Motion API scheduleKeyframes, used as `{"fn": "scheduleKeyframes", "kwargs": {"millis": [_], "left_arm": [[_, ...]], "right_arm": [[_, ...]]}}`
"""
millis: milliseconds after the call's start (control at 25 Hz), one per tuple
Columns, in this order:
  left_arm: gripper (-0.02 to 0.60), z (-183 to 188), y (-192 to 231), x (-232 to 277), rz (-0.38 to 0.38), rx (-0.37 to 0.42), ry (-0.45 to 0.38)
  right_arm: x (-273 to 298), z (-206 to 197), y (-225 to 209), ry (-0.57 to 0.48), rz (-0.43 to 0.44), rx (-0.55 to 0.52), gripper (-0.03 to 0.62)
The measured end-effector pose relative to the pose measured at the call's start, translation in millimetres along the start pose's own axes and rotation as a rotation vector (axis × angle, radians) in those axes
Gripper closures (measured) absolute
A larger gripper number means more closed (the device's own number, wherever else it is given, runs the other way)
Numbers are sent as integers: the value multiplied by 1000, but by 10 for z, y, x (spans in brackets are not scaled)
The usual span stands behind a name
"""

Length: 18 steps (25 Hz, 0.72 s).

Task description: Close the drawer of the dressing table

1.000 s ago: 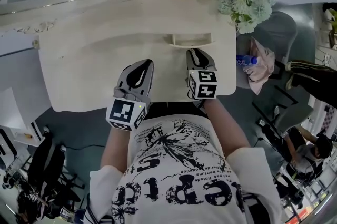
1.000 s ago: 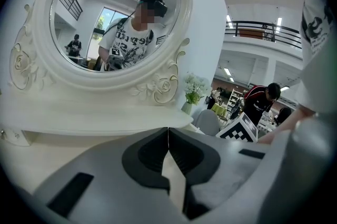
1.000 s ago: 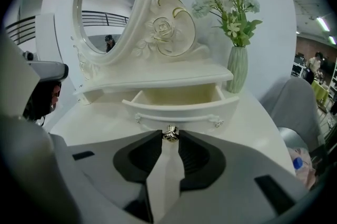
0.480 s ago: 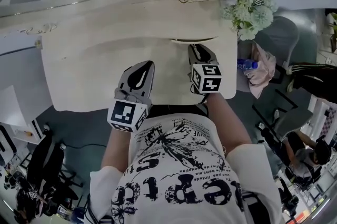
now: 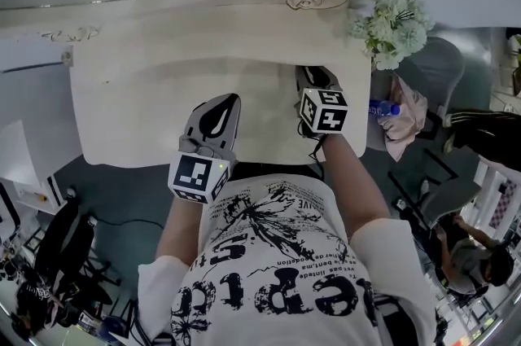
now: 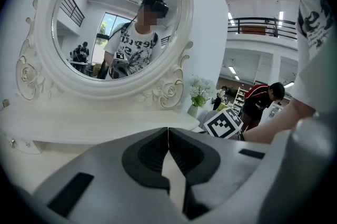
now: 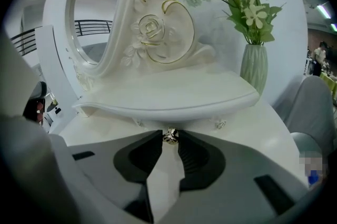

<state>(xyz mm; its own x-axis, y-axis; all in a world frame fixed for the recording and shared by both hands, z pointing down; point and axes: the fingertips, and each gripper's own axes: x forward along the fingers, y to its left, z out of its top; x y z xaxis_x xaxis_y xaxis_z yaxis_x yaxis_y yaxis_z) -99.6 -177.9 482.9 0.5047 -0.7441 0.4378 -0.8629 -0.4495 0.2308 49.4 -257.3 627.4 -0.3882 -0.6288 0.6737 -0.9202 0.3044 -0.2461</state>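
The right gripper (image 7: pixel 169 140) pinched the small gold knob (image 7: pixel 169 136) at the very tips of its jaws. The drawer (image 7: pixel 195 123) sat back under the shelf lip, probably nearly home, though shadow hid its seam. With so shallow a hold on a rounded knob, a skewed push could have slipped the tips off or jammed the drawer. A hard shove might have rocked the dressing table (image 5: pixel 138 108) and tipped the vase (image 7: pixel 254 72). The left gripper (image 6: pixel 168 132) hovered pressed together, empty.
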Motion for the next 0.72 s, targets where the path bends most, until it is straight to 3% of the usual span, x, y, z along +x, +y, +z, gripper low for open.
{"fn": "scheduleKeyframes", "kwargs": {"millis": [200, 480, 640, 720], "left_arm": [[561, 31, 48, -4, 25, -3, -9], [561, 146, -54, -14, -1, 20, -28], [561, 252, -111, -49, -18, 42, -48], [561, 300, -135, -70, -25, 51, -58]], "right_arm": [[-11, 9, 0, -19, -9, -15, 488], [-237, -64, 51, 19, -20, -12, 465], [-557, 76, 114, -44, -24, -16, 476], [-713, 200, 175, -94, -15, -28, 512]]}}
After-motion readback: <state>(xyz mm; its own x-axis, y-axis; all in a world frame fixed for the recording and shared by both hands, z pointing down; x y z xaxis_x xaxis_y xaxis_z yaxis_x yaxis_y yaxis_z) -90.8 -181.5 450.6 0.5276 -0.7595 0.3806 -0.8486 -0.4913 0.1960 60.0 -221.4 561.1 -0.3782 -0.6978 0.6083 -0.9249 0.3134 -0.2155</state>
